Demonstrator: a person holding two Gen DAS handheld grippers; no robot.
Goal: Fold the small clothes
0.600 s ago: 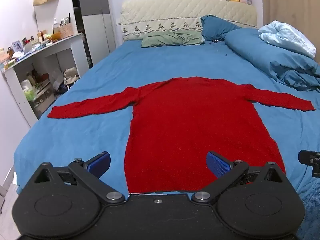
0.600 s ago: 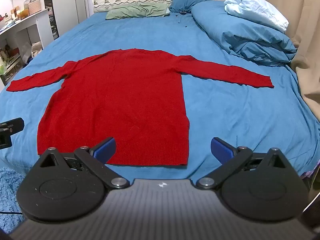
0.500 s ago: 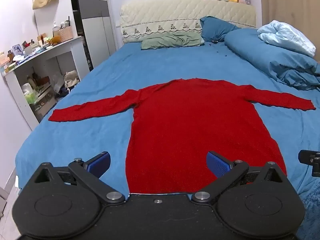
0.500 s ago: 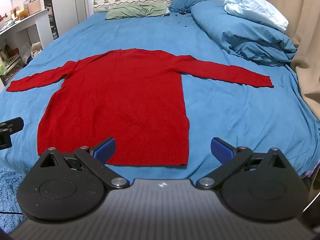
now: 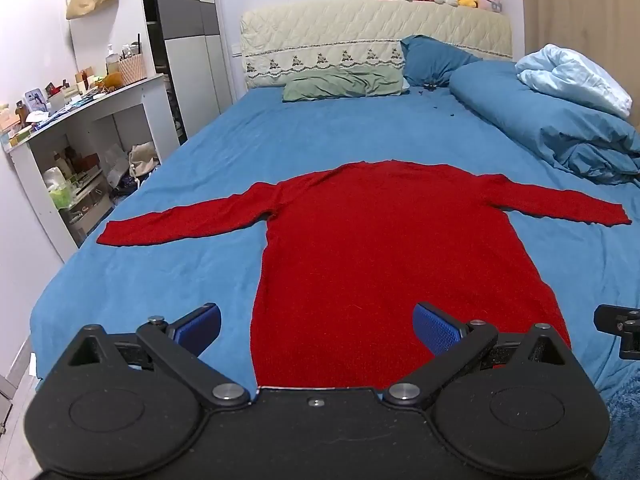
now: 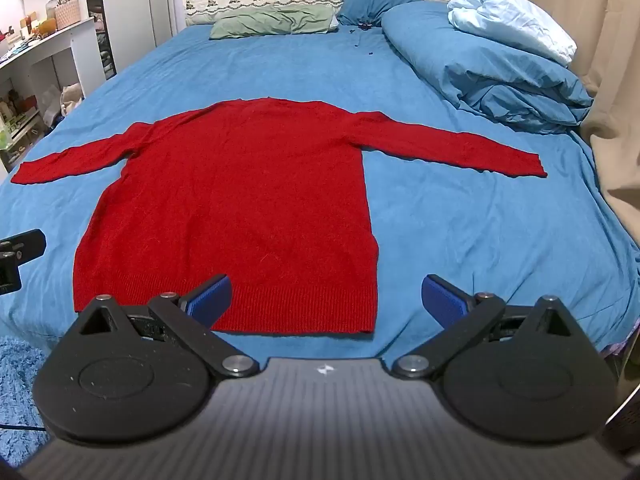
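Observation:
A red long-sleeved sweater (image 5: 380,248) lies flat on the blue bed sheet (image 5: 320,140), both sleeves spread out sideways and the hem toward me. It also shows in the right wrist view (image 6: 240,200). My left gripper (image 5: 316,326) is open and empty, hovering above the hem's left half. My right gripper (image 6: 326,300) is open and empty, hovering above the hem's right corner. Neither gripper touches the sweater.
A rolled blue duvet (image 5: 560,132) with a pale blue blanket lies along the bed's right side. Pillows (image 5: 344,84) rest at the headboard. A white desk (image 5: 80,120) with clutter stands to the left. A curtain (image 6: 616,100) hangs on the right.
The left wrist view has shifted slightly; the sweater sits a little lower and to the right in it. The right gripper has not moved. Both grippers stay open.

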